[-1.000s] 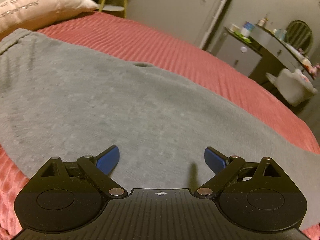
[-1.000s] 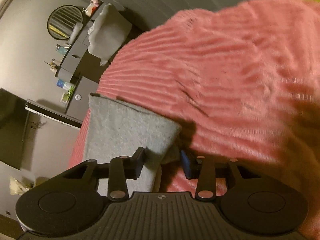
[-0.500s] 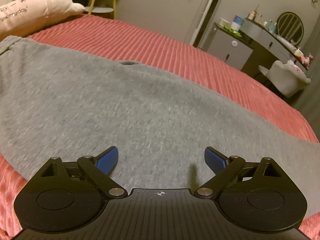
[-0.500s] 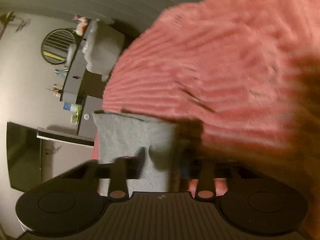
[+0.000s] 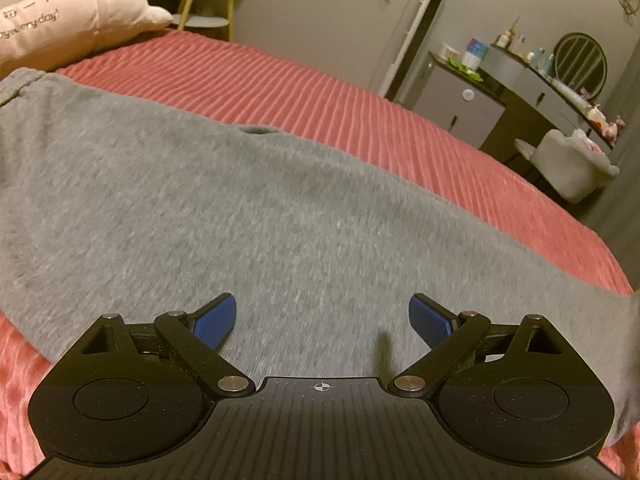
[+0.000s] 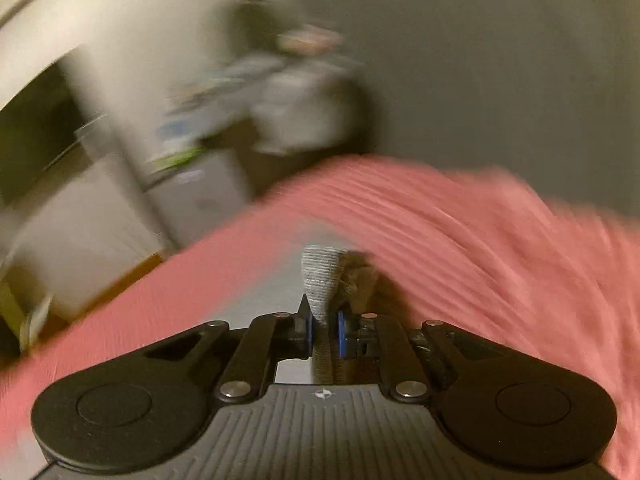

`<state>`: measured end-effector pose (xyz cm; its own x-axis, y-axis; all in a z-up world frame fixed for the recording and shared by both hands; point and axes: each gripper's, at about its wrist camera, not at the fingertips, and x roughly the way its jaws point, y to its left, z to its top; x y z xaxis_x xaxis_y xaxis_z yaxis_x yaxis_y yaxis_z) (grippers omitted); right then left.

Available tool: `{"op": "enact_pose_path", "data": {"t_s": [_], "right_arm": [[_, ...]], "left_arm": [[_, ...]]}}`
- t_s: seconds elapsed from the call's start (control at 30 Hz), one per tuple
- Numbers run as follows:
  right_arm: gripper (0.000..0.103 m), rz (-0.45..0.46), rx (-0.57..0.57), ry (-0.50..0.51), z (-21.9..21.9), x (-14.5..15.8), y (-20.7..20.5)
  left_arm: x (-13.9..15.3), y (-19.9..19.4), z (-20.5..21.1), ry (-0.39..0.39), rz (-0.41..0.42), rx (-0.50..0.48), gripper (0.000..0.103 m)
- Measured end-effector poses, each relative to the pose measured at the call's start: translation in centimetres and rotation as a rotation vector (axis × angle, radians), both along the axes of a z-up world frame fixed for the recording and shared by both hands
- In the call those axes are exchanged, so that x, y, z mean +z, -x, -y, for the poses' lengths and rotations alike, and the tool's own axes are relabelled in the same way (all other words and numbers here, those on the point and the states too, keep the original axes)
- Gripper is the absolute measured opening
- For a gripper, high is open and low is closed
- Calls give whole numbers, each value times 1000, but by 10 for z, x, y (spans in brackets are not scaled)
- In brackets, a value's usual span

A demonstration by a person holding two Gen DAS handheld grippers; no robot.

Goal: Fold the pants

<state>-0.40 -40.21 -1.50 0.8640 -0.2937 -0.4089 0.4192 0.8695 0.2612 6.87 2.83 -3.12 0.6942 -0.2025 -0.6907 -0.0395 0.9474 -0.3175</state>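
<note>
Red ribbed bedspread (image 5: 320,92) carried the grey pants (image 5: 240,216) laid flat. Above them the left gripper (image 5: 322,316) hovered, jaws spread; the right gripper (image 6: 323,326) pinched a pants edge (image 6: 322,276).

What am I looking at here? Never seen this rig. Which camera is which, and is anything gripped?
No robot: a person holds one two-finger gripper per hand, each with a fisheye camera looking along its fingers. The left wrist view shows the left gripper open above grey pants spread on a red ribbed bedspread, with a pillow and a dresser behind. The right wrist view is motion-blurred, but the right gripper is shut on a pinch of the grey pants fabric.
</note>
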Motion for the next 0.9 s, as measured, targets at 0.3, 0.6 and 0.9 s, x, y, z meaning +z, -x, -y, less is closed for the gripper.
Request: {"op": "enact_pose_path", "data": {"t_s": [0.3,0.6,0.9], "right_arm": [[19,-228,837,120,-211,-65,-50],[94,-84,632,-267,-130,-55,-37],[94,-16,256,-730,-49,-101,-11]], "left_arm": [[5,8,-8,54,35,-5,97],[-3,-8,-2,218,-30,-138,97],[-32,-50,44,407,-245,-309,97]]}}
